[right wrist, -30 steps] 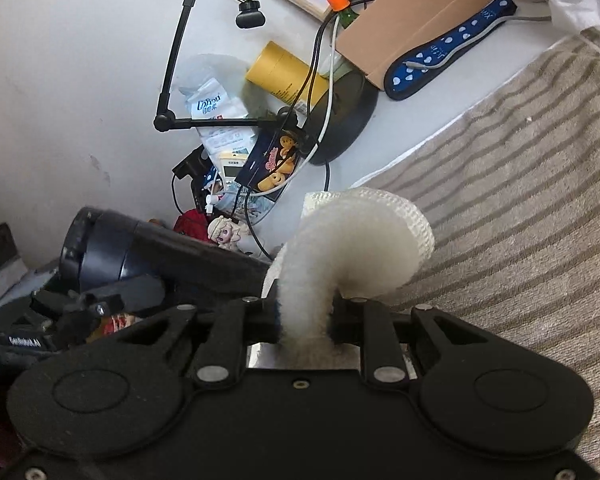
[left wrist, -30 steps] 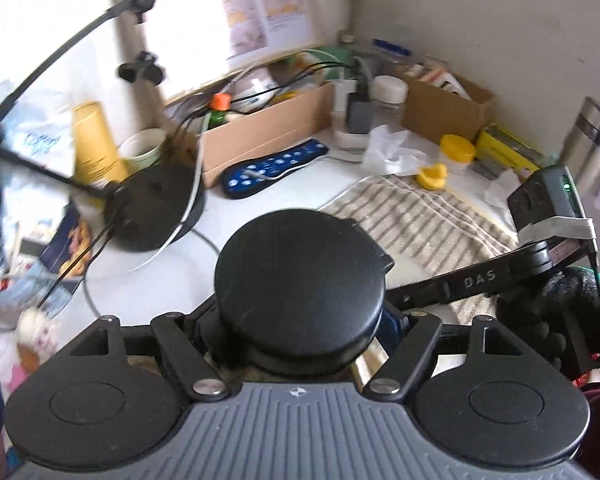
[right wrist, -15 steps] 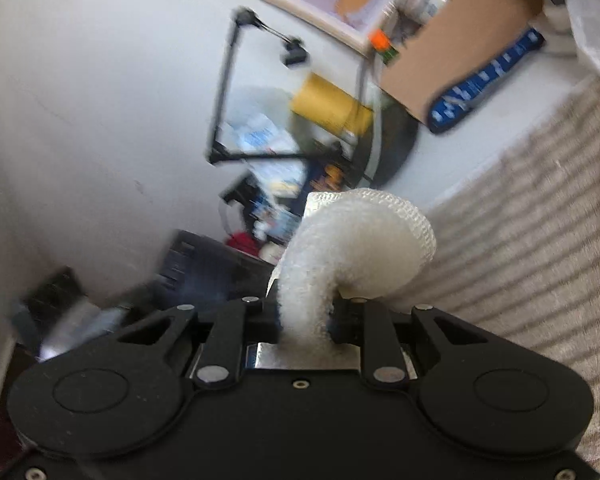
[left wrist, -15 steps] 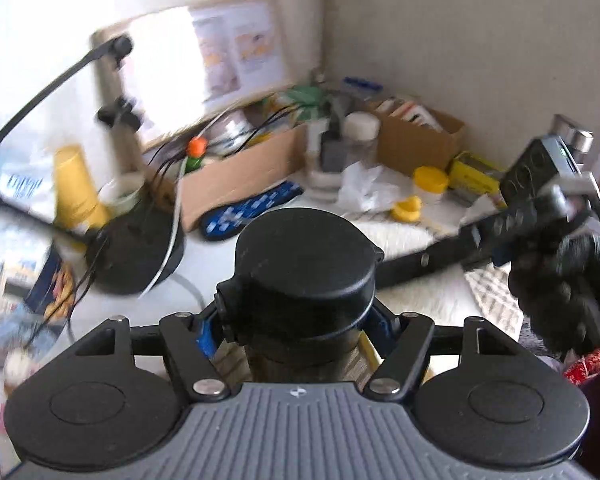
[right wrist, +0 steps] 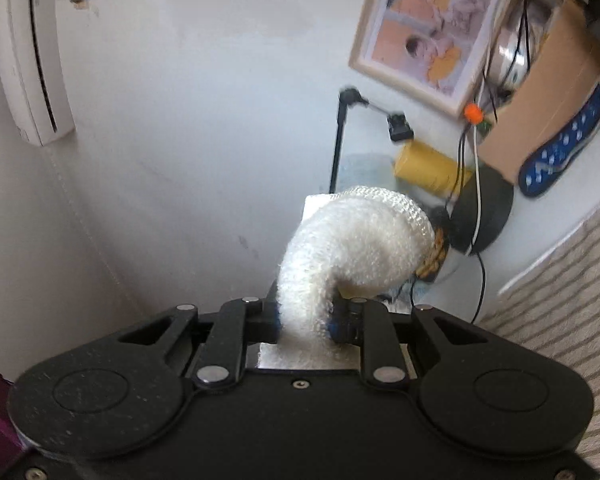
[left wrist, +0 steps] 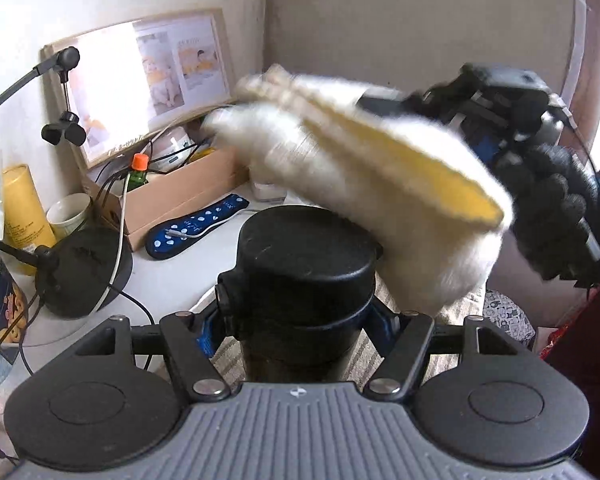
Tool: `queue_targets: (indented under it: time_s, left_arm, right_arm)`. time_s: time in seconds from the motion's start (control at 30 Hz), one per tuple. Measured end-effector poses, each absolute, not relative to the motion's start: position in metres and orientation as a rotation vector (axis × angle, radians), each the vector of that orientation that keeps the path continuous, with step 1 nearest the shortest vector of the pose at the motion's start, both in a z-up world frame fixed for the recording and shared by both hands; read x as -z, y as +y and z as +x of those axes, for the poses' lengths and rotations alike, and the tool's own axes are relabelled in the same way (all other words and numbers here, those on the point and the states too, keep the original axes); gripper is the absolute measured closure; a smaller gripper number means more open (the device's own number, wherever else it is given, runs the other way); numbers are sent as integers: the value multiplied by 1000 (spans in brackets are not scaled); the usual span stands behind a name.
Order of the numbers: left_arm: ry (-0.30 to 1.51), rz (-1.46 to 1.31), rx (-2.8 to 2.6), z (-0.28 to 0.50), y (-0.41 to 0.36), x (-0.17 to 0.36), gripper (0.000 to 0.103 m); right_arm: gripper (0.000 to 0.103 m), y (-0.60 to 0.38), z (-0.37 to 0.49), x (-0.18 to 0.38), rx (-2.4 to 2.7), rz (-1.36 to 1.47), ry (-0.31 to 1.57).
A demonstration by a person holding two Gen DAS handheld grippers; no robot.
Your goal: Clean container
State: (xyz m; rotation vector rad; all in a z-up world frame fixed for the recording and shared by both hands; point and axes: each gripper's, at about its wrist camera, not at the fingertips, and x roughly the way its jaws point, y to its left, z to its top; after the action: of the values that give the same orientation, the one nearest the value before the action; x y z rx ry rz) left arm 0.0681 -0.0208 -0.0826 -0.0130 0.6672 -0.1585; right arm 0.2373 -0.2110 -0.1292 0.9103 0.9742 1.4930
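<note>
A black flask with a flip lid (left wrist: 300, 256) stands upright between the fingers of my left gripper (left wrist: 296, 320), which is shut on it. A white fluffy sponge cloth with a yellow core (left wrist: 380, 176) hangs blurred just above and right of the lid, touching its right edge. My right gripper (right wrist: 306, 316) is shut on that sponge (right wrist: 352, 244), which curls forward from the jaws. In the left wrist view the right gripper (left wrist: 496, 96) and a black-gloved hand (left wrist: 556, 216) sit at the upper right.
A striped towel (right wrist: 572, 292) covers the desk at right. At the back stand a lamp base (left wrist: 84, 268), a yellow tube (left wrist: 20, 204), a cup (left wrist: 70, 210), a cardboard box (left wrist: 188, 188), a blue dotted power strip (left wrist: 200, 226) and a framed picture (left wrist: 140, 80). An air conditioner (right wrist: 28, 52) hangs on the wall.
The right gripper has risen and swung the sponge over the flask lid. The left gripper has lifted the flask higher, so the desk items look farther below.
</note>
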Motion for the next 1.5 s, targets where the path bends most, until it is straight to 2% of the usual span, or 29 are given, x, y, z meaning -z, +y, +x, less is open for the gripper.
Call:
queue_targets:
  time_s: [0.23,0.3,0.63,1.07,1.33,1.5]
  left_arm:
    - [645,-38,130,57,-17,85,35]
    - [638,-41,122,54,-18,85,35]
    - [621,-61,89,49,-16,85,35]
    - [669,-32,60,53,-25,95,38]
    - [686,-13,17,63,-32,92,39]
    - [672,40,39,72,-31,78,39]
  right_arm:
    - [84,-194,234,178,-1413,947,1174]
    - [84,-194,235,182,-1410,961,1190]
    - [84,-180,231,186,-1332,689,1217]
    - [84,-169,229,211,-1247,310,1208]
    - [84,-152,213,223,-1214,26,1095]
    - [84,-153,209,219,-1221,10,1060]
